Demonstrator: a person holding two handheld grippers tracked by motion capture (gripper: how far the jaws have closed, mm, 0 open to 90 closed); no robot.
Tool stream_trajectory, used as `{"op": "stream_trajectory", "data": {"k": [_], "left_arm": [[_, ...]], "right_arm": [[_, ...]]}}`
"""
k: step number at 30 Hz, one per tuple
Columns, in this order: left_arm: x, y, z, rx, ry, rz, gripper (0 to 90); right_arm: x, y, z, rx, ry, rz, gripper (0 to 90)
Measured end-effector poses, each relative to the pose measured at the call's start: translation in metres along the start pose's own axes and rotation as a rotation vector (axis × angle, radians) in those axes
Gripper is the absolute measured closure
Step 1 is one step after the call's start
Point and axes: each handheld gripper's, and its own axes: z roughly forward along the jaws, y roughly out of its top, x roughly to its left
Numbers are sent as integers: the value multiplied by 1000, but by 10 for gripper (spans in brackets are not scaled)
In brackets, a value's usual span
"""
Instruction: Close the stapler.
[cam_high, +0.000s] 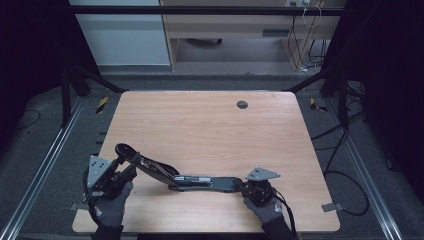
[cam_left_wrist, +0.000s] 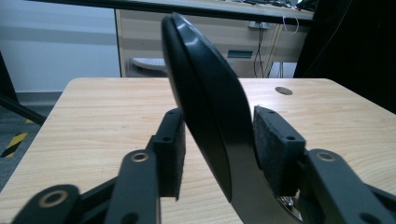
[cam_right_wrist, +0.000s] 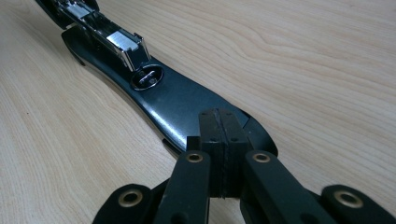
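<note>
A black stapler (cam_high: 190, 181) lies swung open near the table's front edge. Its base (cam_right_wrist: 177, 98) rests flat, with the metal magazine (cam_right_wrist: 116, 42) and round anvil (cam_right_wrist: 147, 77) showing. Its black top cover (cam_left_wrist: 205, 93) is raised toward the left. My left gripper (cam_high: 125, 167) stands around that cover's end, and both pads of the left gripper (cam_left_wrist: 219, 140) press on its sides. My right gripper (cam_right_wrist: 218, 135) is shut, pad against pad with nothing between, and its tips sit on the base's near end. In the high view the right gripper (cam_high: 243, 186) is at the stapler's right end.
The wooden table (cam_high: 210, 125) has a dark round cable hole (cam_high: 242, 104) near its far edge. Black cables (cam_high: 345, 175) lie on the floor to the right. Metal rails run along both sides, and a wooden desk (cam_high: 240, 25) stands behind.
</note>
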Motion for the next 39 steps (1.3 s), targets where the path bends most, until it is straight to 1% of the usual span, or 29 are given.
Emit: {"op": "stream_trajectory", "data": {"k": [6, 10, 12, 13, 14, 15, 20, 27, 39], "left_arm": [[0, -1, 0, -1, 3, -17, 573], [-1, 0, -1, -9, -3, -18, 580], [-1, -1, -1, -12, -4, -25, 582], [-1, -1, -1, -11, -4, -28, 583], [-1, 0, -1, -7, -10, -43, 586], [-1, 0, -1, -8, -11, -43, 589], [-4, 2, -1, -10, -13, -47, 595], [-8, 4, -1, -13, -19, -40, 605], [-25, 11, 3, -39, -42, -21, 624]], "right_arm": [[0, -2, 3, 9, 6, 19, 900], [-1, -3, 5, 12, 7, 20, 900], [-1, -4, 5, 9, 10, 26, 900], [-1, -4, 5, 6, 4, 25, 900], [-1, -4, 6, 4, -1, 21, 900], [-2, -5, 5, 5, 1, 34, 900], [-2, -5, 6, -5, -3, 33, 900], [-3, -6, 6, -7, -2, 36, 900], [-3, -6, 6, -11, -2, 37, 900]]}}
